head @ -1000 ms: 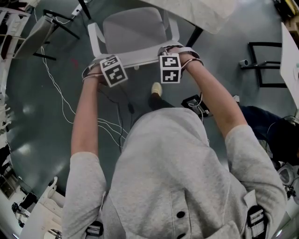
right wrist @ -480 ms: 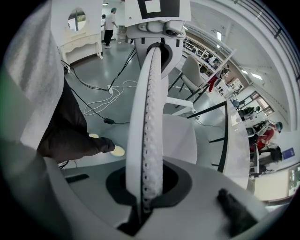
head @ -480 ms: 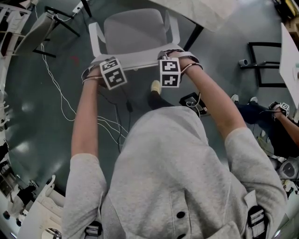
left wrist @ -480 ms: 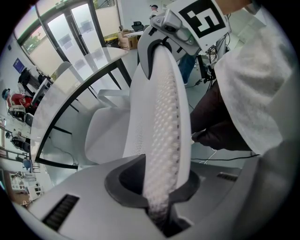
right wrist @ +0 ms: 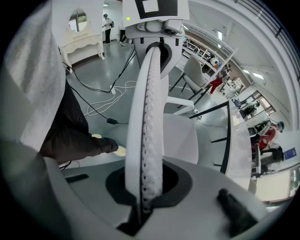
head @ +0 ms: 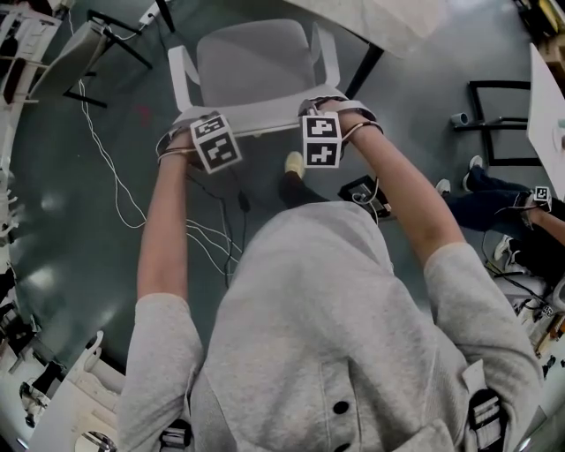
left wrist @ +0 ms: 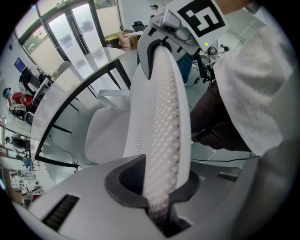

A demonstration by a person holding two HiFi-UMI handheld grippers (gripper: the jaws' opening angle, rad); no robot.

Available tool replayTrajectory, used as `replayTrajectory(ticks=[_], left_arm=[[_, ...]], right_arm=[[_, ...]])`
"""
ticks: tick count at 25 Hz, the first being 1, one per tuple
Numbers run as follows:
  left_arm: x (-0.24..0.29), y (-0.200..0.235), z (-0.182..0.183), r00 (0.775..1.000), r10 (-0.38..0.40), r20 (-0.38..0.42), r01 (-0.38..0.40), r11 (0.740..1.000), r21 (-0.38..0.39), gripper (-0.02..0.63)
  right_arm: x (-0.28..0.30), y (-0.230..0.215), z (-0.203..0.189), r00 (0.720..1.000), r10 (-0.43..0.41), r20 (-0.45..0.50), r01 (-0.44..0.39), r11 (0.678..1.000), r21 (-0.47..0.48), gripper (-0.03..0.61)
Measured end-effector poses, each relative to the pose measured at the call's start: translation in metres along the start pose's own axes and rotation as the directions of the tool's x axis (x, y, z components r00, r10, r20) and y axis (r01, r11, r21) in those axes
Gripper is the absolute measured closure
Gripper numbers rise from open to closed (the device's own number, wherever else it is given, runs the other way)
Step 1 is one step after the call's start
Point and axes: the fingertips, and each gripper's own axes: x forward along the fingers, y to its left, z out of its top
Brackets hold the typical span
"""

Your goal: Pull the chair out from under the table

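Both grippers were down on the chair, one at each end of the backrest. The left gripper pointed straight down at the left corner. In the left gripper view its jaws stood a little apart and clamped on the dimpled white rim of the backrest, which ran up from between them and filled the middle of that view. The right gripper sat at the right corner, tilted slightly. In its own view the jaws were pressed almost together on the thin perforated edge of the backrest, with the rim caught tight between them. Each view showed the other gripper at the far end of the same rim.

The chair stood on the grey floor just in front of the person, with its back towards them and its seat facing the counter. Most of the seat showed bare in the head view. Its far right corner lay at the counter's edge, perhaps just under it, though that angle made it hard to be sure. A shoe showed on the floor below the backrest, between the two arms.
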Motion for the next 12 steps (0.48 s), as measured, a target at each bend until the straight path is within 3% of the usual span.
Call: replayTrajectory(ticks=[12], left_arm=[[0.000, -0.047, 0.004, 1.000, 0.016, 0.000, -0.016, 1.000, -0.016, 0.541]], right_arm=[[-0.012, 0.044, -0.003, 1.000, -0.002, 0.007, 0.002, 1.000, -0.017, 0.551]])
